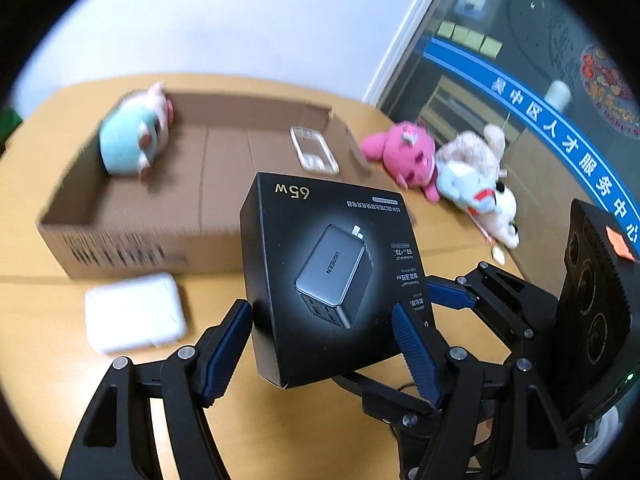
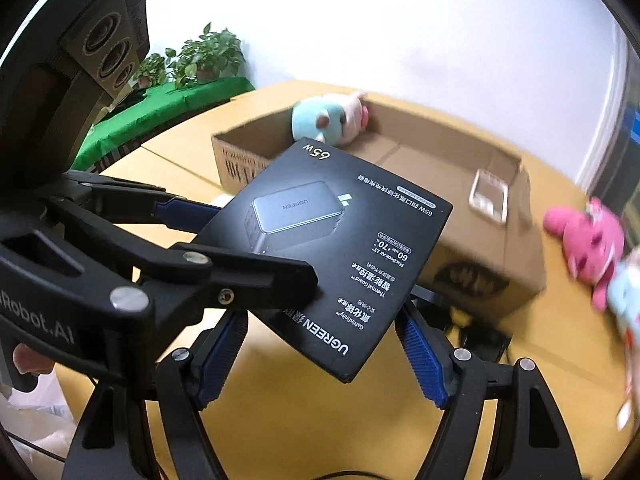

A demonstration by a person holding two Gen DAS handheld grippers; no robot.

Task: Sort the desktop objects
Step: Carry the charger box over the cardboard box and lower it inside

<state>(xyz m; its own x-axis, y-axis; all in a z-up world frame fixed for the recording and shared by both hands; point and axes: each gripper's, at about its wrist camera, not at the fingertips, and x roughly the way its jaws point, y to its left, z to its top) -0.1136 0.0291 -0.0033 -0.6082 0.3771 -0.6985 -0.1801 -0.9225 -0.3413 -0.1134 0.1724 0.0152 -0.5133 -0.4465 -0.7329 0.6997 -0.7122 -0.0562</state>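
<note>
The left gripper (image 1: pixel 322 344) sits nearest the lens, its ribbed blue pads clamped on the two side edges of the black charger box (image 1: pixel 332 276), which hangs tilted above the table (image 1: pixel 40 360). The right gripper (image 2: pixel 322 354) is closed on the same box (image 2: pixel 332 256) at its lower corner, so both share the load.

Judging by its sharp corners and flat printed face, the box is stiff card, light to moderate in weight, with a smooth finish that could slip. Its opposite narrow edges look the safest hold; pressing the broad face might dent it.

At about eleven o'clock in the left view lies the open cardboard carton (image 1: pixel 120 240), holding a teal plush (image 1: pixel 128 140) and a clear case (image 1: pixel 314 154). A white pack (image 1: pixel 136 312) rests at nine o'clock, and more plush toys (image 1: pixel 440 168) at two.
</note>
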